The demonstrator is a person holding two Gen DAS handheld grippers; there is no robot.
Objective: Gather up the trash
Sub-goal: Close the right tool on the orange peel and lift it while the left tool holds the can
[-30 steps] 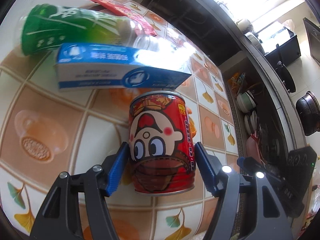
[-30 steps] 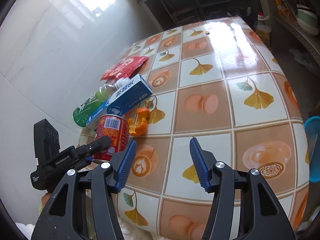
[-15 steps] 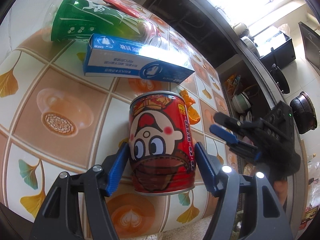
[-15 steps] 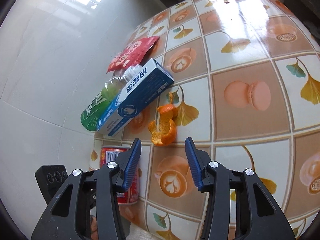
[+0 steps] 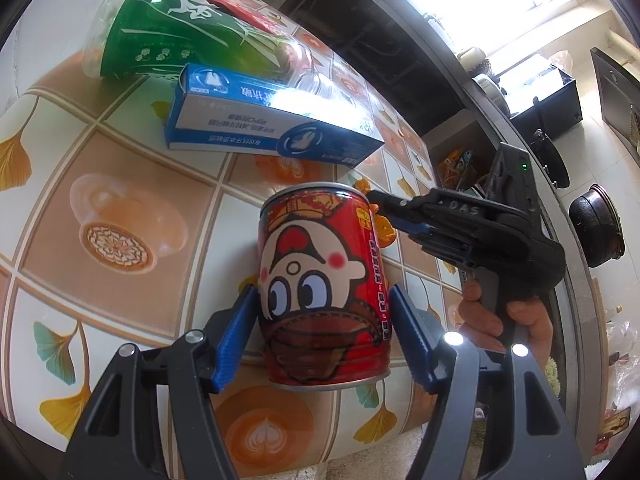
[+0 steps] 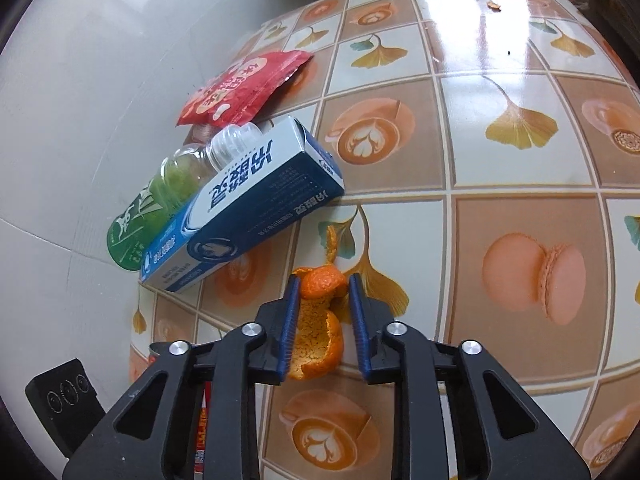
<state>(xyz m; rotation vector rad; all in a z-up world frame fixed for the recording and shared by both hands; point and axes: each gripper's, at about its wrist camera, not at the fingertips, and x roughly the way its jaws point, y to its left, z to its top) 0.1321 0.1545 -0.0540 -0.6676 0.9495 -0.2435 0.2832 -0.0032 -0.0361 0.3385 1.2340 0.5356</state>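
Since a second ago the right claw (image 6: 323,320) has dropped over the orange peel (image 6: 318,322), at six o'clock on the table (image 6: 520,160), jaws closing, apparently not yet pinching. Squeeze gently before lifting. Left claw (image 5: 322,334) grips the red can (image 5: 322,292).

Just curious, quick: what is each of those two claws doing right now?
Left gripper: closed on the red can.
Right gripper: closing around the orange peel; not yet gripping it.
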